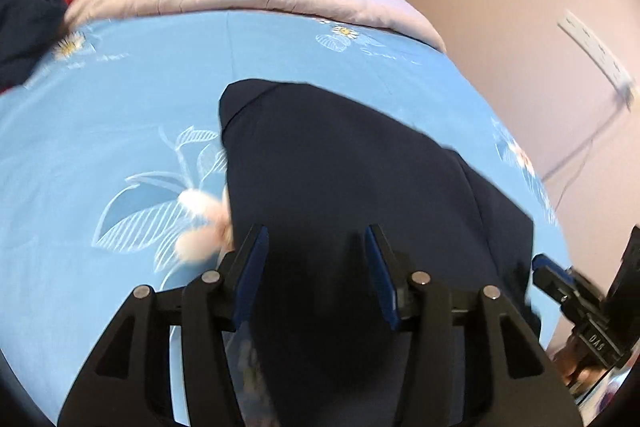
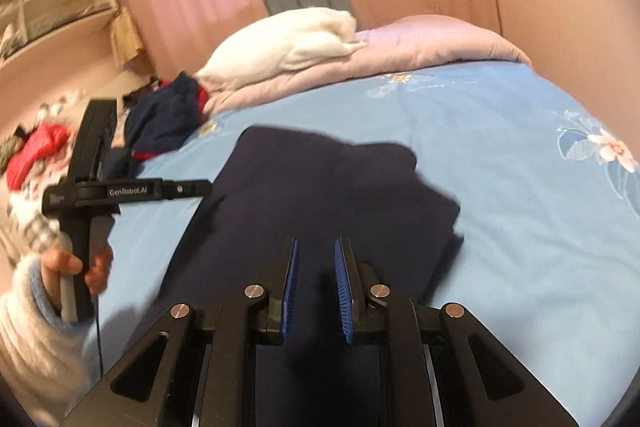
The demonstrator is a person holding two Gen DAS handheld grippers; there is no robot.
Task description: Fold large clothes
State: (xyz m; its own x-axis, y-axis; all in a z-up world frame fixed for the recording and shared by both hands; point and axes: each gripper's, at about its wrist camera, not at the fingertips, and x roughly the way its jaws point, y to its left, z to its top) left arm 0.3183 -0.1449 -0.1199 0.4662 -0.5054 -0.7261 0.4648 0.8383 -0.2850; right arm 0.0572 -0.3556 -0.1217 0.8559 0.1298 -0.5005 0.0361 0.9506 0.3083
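Bedsheet (image 2: 500, 131), blue and floral, carries the dark navy garment (image 2: 320, 195), lying flat and partly folded near its middle. We judge it soft, limp and light; take it at a corner or along a folded edge, pinching all layers together. Left gripper (image 1: 316, 259) hangs over the cloth, jaws half open and empty. Right gripper (image 2: 316, 279) shows a narrow gap between its pads, gripping nothing.
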